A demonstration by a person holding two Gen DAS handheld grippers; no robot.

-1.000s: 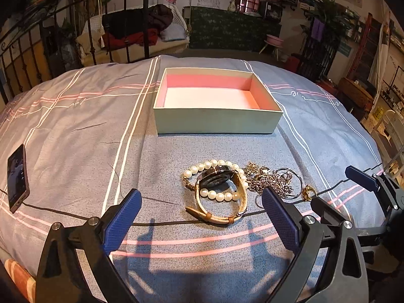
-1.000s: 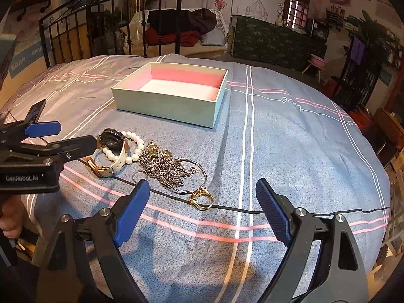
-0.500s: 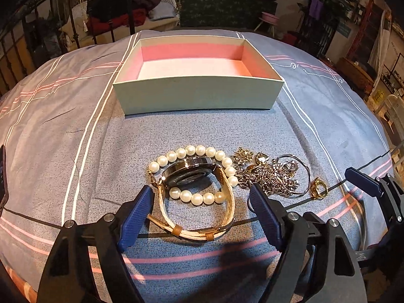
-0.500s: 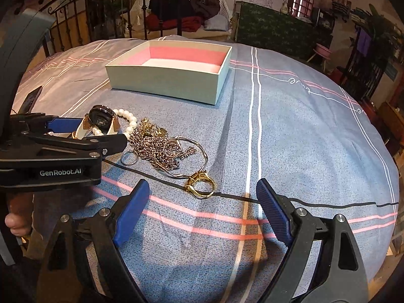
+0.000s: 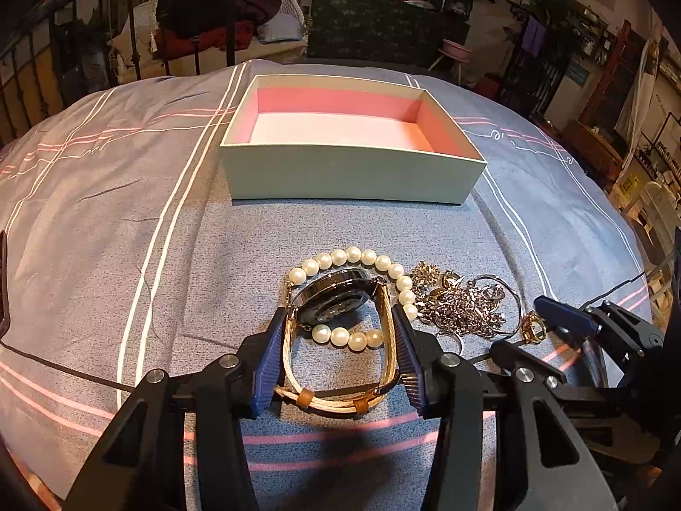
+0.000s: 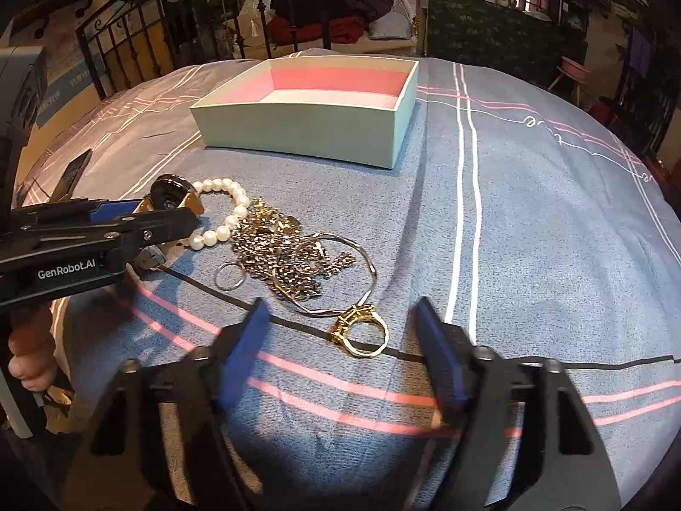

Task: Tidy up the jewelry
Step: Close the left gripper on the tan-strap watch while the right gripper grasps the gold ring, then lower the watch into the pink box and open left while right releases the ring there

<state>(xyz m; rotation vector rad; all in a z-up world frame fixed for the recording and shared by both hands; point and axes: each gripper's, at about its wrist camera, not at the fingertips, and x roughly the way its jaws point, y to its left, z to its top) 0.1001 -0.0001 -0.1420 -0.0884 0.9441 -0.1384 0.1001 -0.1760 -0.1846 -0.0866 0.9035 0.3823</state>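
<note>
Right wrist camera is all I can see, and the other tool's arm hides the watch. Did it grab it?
Observer: Yes. The left tool has its pads pressed on both sides of the watch strap.
Operator: Is it up in the air?
Observer: No, it looks to be resting on the bedspread.
Operator: Are the pearls stuck in it?
Observer: Maybe. The pearl bracelet seems to run under the watch face and through the strap loop.

We are in a home bedroom: a bed point(image 5: 106, 213) with a striped blue cover, an iron bedframe point(image 6: 140, 42), piled clothes point(image 5: 213, 21) behind, posters on the walls.
</note>
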